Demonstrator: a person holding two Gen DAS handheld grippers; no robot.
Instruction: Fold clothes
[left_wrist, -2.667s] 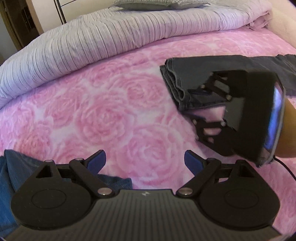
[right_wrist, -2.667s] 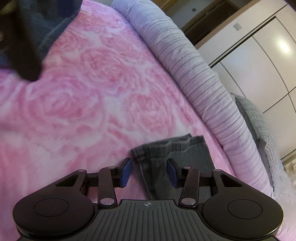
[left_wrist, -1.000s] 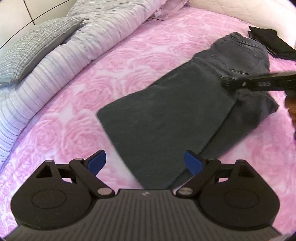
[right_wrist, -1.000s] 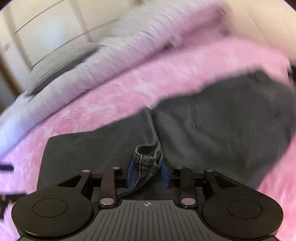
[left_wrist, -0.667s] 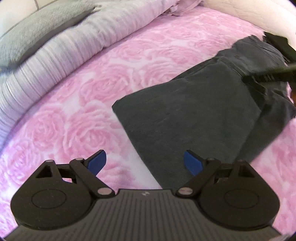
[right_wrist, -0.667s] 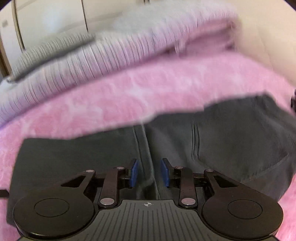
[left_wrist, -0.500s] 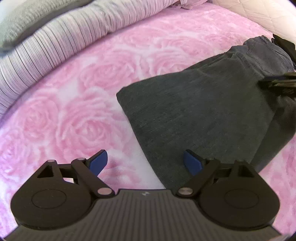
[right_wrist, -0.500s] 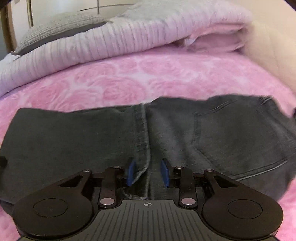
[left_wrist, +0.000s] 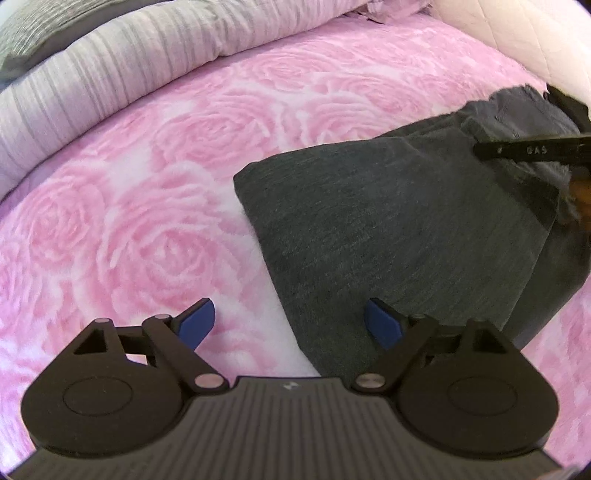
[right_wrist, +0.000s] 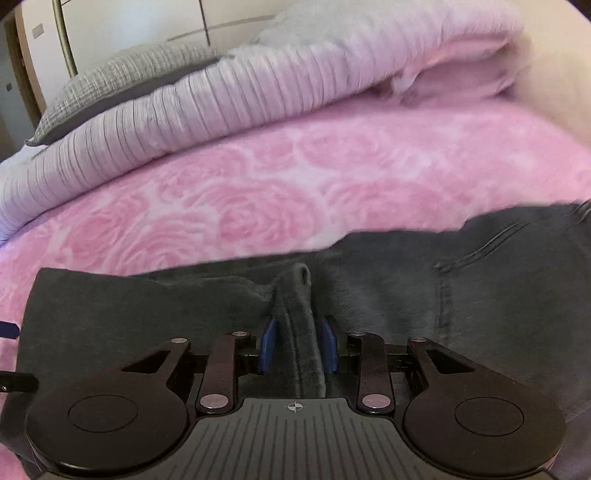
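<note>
A pair of dark grey jeans (left_wrist: 399, 236) lies folded lengthwise on a bed covered with a pink rose-patterned blanket (left_wrist: 147, 229). The left wrist view shows the folded leg end of the jeans as a clean corner toward the middle of the bed, with a striped pale duvet (left_wrist: 110, 74) bunched along the far edge and a quilted cream headboard (left_wrist: 517, 33) at the far right corner; none of the fold seam between the other fingers is visible from here. In this view the left gripper (left_wrist: 291, 325) stands wide open, its jaws having just eased in slightly, with nothing pressed: its left blue pad is over bare blanket and its right blue pad is over the near edge of the jeans, so the garment's near corner lies between the fingers without being gripped. The right gripper (left_wrist: 532, 151) appears only as a dark bar at the right edge, over the upper part of the jeans. The right wrist view shows what the left cannot: the right gripper (right_wrist: 297, 349) closed on a raised ridge of denim, the cloth standing up between the two blue pads, with a back pocket seam to the right. It also shows a grey checked pillow (right_wrist: 122, 81) on the duvet and pale wardrobe doors (right_wrist: 147, 22) behind.
</note>
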